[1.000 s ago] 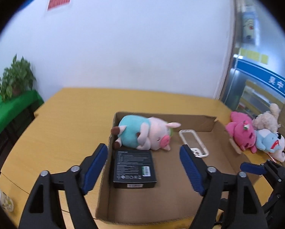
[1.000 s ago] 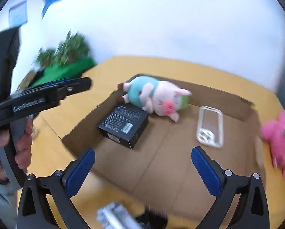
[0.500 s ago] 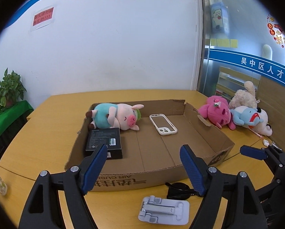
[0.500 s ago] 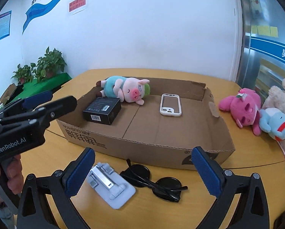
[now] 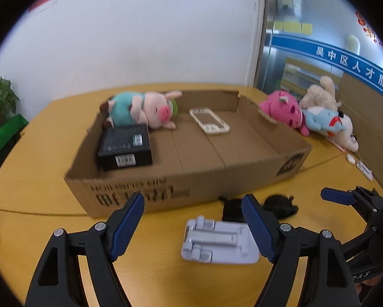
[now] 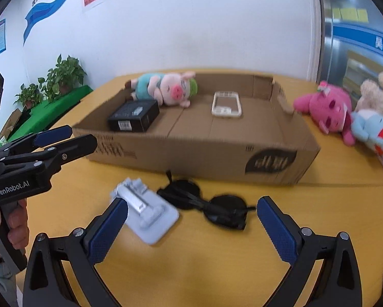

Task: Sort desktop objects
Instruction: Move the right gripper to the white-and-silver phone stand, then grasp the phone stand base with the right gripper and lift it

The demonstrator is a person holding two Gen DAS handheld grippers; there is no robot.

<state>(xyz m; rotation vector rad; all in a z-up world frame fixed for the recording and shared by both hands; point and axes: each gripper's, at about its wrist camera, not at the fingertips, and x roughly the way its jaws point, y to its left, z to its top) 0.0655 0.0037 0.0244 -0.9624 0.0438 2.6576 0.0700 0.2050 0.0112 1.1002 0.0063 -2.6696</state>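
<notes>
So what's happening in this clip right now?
A person is sorting desk items into a cardboard box. It holds a pig plush, a black box and a phone case. Both hand-held grippers, left and right, are open and empty over the phone stand and sunglasses on the table.

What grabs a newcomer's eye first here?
The big cardboard box mid-table, with a pig plush, a black box and a phone case inside. In front of it lie black sunglasses and a grey stand, between both open grippers.
</notes>
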